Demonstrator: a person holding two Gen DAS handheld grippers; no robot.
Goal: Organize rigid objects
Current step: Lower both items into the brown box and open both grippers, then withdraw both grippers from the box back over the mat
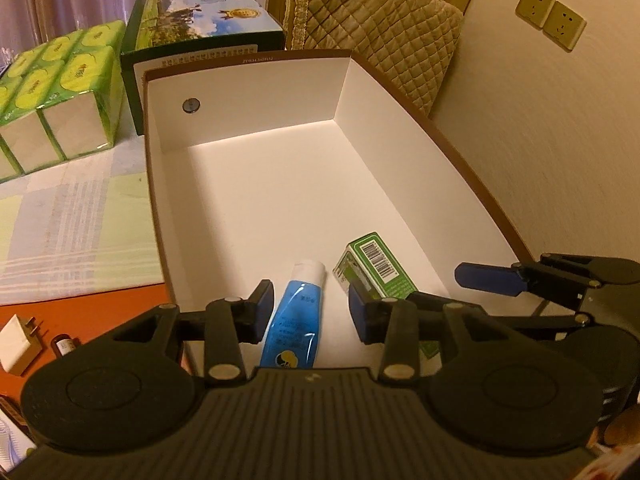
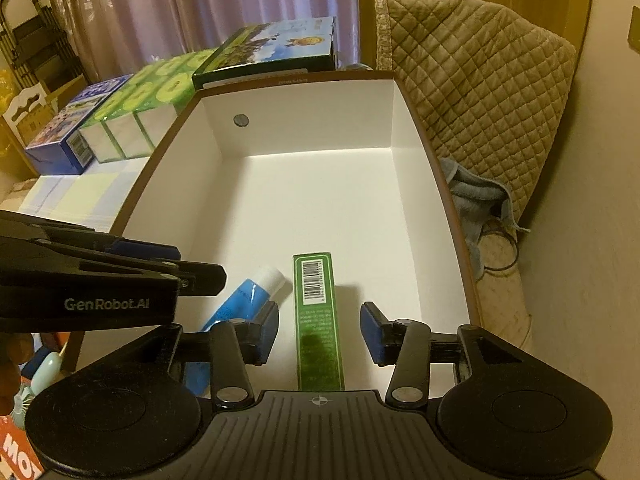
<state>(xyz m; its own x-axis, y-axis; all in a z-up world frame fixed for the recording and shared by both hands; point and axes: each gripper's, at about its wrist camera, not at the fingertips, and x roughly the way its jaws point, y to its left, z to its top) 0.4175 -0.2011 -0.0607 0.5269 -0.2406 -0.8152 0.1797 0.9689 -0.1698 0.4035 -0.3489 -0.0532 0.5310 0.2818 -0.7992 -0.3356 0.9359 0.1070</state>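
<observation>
A white cardboard box with a brown rim [image 1: 460, 152] [image 2: 448, 200] holds a blue tube with a white cap [image 1: 294, 316] [image 2: 248, 292] and a long green carton with a barcode [image 1: 376, 268] [image 2: 318, 320], side by side at its near end. My left gripper [image 1: 311, 312] is open over the tube, touching nothing. My right gripper [image 2: 319, 332] is open above the green carton, with the carton lying on the box floor between the fingers. The right gripper also shows at the right of the left wrist view [image 1: 520, 280].
Green tissue packs [image 1: 60, 92] [image 2: 152, 112] and a dark green printed box [image 1: 200, 32] [image 2: 276, 48] stand behind the box. A blue box [image 2: 76, 128] sits further left. A white plug [image 1: 18, 344] and a small bottle [image 1: 64, 346] lie on the orange table. A quilted cover [image 2: 480, 92] lies at right.
</observation>
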